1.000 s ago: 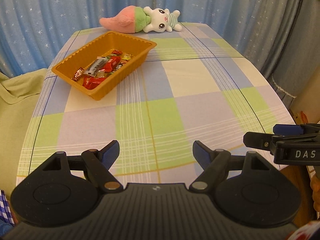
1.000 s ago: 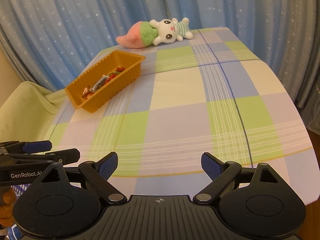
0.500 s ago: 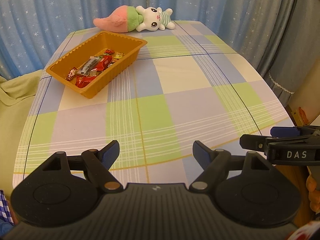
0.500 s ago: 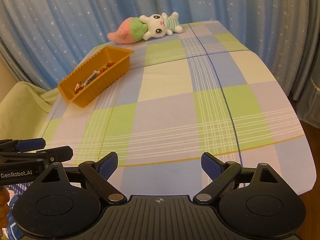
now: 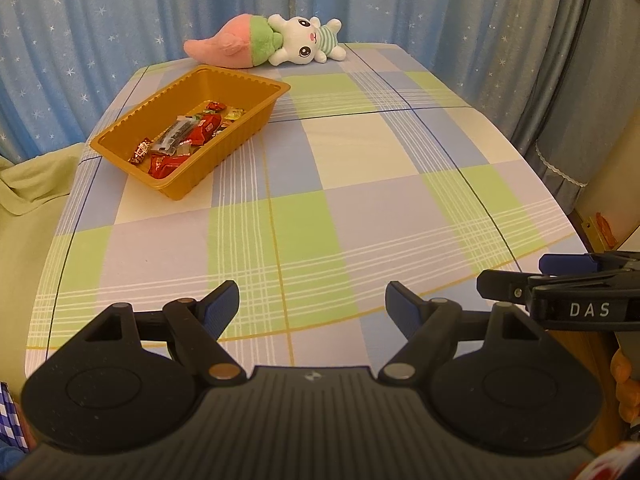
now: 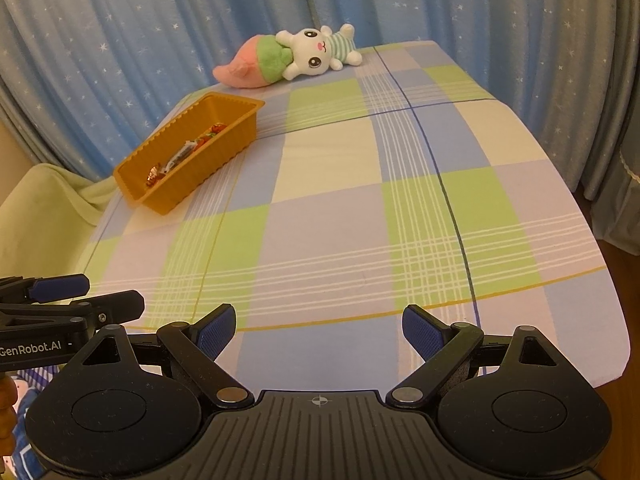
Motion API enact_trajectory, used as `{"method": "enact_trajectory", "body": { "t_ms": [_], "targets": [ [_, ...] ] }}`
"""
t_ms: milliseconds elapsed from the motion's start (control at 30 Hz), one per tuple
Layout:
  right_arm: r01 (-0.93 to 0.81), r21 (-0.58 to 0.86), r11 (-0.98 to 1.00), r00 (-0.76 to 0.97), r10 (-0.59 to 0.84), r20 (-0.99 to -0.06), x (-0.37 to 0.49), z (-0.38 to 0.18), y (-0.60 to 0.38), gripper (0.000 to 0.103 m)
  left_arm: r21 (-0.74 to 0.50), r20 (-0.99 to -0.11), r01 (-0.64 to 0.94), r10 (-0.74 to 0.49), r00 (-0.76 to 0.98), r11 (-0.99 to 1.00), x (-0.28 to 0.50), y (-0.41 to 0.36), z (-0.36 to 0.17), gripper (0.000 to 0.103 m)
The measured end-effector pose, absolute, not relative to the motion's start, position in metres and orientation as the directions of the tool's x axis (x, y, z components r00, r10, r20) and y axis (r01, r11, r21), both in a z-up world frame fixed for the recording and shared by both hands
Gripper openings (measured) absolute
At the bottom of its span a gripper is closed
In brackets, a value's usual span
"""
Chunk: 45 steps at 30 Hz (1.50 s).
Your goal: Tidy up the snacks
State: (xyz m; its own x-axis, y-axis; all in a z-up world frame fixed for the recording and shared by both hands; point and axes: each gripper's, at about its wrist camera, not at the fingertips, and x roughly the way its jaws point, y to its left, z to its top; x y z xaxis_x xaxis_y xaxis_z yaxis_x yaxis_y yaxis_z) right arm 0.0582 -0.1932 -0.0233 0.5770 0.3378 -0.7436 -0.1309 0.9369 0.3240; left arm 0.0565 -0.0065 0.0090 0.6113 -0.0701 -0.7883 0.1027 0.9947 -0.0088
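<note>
The left gripper [image 5: 312,300] is held above the near edge of the table [image 5: 360,208] with its fingers [image 5: 222,304] spread wide and nothing between them; the right gripper [image 6: 319,326] is likewise wide open and empty; the snacks [image 5: 180,140] are seen gathered inside the orange tray [image 5: 248,80] at the far left, well apart from both grippers; no loose snack is visible on the cloth; a plush toy [image 5: 264,42] lies beyond the tray; the sorting appears largely done, so the cloth should be checked slowly for strays, and the tray approached from above if anything is to be straightened.
</note>
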Motion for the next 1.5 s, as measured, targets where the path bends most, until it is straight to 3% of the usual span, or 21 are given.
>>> {"method": "enact_trajectory", "body": {
  "t_ms": [1500],
  "targets": [
    [-0.162,0.310,0.937,0.561,0.346,-0.752,0.072,-0.024,-0.168,0.090,-0.019,-0.793,0.069,-0.057,0.607,0.997,0.065,0.020,0.005,0.079]
  ]
}}
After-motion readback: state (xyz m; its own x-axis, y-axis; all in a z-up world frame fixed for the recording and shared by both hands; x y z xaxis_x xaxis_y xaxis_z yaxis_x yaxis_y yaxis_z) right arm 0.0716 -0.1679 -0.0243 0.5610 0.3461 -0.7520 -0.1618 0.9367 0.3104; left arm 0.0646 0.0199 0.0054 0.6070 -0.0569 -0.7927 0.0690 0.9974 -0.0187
